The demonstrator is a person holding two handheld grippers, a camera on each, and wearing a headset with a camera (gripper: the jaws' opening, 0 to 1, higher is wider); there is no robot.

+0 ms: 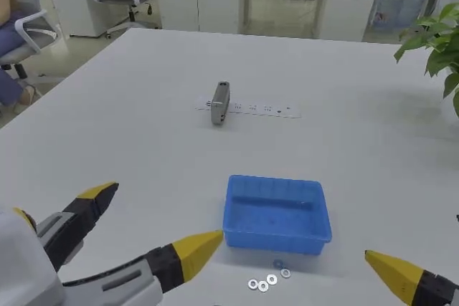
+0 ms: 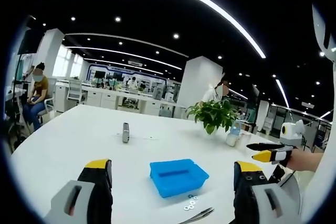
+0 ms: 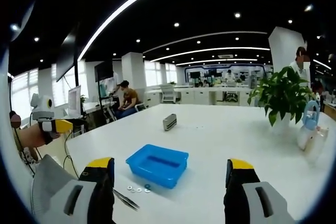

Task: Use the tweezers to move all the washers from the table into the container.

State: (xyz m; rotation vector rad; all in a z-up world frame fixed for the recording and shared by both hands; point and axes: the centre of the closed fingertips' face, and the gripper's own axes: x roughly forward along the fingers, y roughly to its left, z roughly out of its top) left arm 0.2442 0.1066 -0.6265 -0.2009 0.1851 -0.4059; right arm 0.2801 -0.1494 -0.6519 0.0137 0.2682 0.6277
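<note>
left gripper (image 1: 163, 211) agape; washers (image 1: 267, 281) just before container (image 1: 276, 240); power strip (image 1: 251, 108), plant (image 1: 437, 41) beyond.

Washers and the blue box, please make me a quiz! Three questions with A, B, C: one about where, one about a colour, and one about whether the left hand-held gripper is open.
1. Where are the washers, compared with the container?
A) inside it
B) on the table, by its near wall
C) stacked on its rim

2. What colour is the container?
A) red
B) blue
C) green

3. How is the left hand-held gripper?
A) open
B) shut on a washer
C) shut, with nothing in it

Answers:
1 B, they lie on the tabletop just outside the near wall.
2 B, its walls are bright blue.
3 A, its jaws stand wide apart with nothing between them.
</note>
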